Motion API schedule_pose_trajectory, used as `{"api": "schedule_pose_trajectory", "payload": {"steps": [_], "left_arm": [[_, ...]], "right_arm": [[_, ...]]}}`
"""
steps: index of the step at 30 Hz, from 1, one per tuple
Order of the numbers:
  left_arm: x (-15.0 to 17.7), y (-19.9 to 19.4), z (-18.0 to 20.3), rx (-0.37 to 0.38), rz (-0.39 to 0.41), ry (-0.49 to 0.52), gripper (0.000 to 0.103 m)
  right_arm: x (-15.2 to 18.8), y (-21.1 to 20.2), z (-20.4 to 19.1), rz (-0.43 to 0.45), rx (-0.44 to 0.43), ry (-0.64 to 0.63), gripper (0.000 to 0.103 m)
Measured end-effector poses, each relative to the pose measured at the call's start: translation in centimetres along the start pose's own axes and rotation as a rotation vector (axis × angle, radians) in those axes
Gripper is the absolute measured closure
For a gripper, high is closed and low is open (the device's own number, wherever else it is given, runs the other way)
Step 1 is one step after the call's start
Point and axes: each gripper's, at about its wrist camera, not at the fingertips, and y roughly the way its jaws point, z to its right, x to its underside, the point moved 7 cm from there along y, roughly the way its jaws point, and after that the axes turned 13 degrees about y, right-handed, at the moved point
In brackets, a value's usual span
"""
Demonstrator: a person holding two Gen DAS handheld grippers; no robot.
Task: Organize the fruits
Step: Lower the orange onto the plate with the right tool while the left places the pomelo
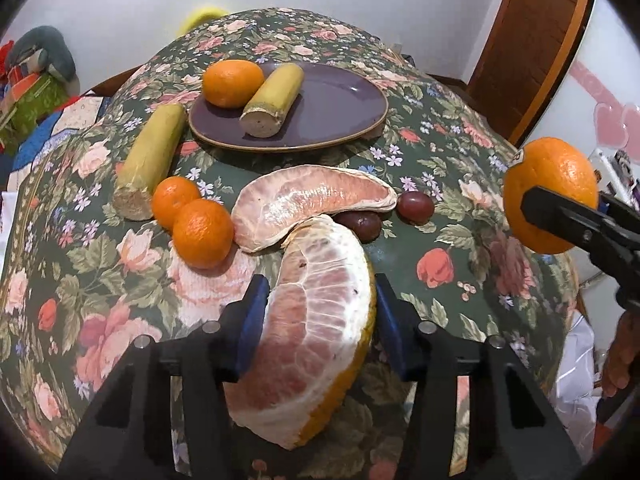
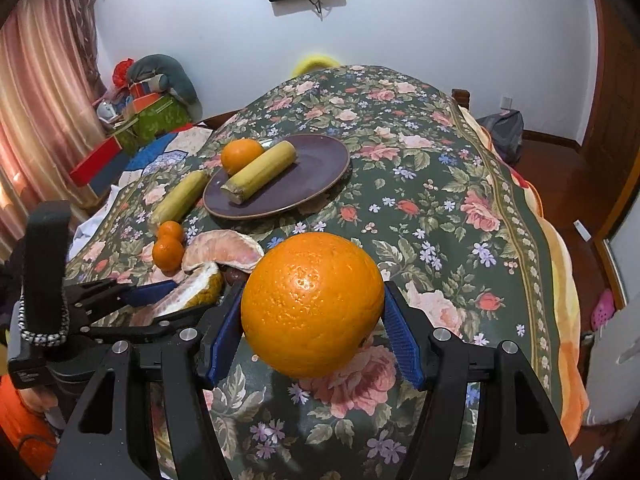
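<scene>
My left gripper (image 1: 316,304) is shut on a peeled pomelo wedge (image 1: 308,328), near the table's front. A second pomelo wedge (image 1: 312,204) lies just beyond it, with two dark grapes (image 1: 416,206) behind. My right gripper (image 2: 312,320) is shut on a large orange (image 2: 312,304) and holds it above the cloth; the orange also shows in the left wrist view (image 1: 552,188) at the right. A purple plate (image 1: 340,108) holds an orange (image 1: 232,82) and a sugarcane piece (image 1: 272,100). Another sugarcane piece (image 1: 152,160) and two small tangerines (image 1: 192,220) lie on the cloth at left.
The floral tablecloth (image 2: 440,200) covers the table. Boxes and a grey cushion (image 2: 160,80) are stacked at far left beside a curtain. A wooden door (image 1: 532,40) stands at right. The table edge falls off to the floor at right.
</scene>
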Motion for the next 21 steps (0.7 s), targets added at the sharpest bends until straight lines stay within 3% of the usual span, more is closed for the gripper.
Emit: {"api": "schedule_pose_trajectory", "payload": {"steps": [9, 21], "left_arm": [[-1.0, -3.6, -2.2, -0.029, 0.080, -0.046, 0.052], [-6.0, -6.1, -4.9, -0.071, 0.199, -0.072, 0.052]], "right_arm": [[-1.5, -0.2, -0.2, 0.028, 0.002, -0.002, 0.041], [-5.1, 0.7, -1.8, 0.081, -0.012, -0.042, 0.041]]}}
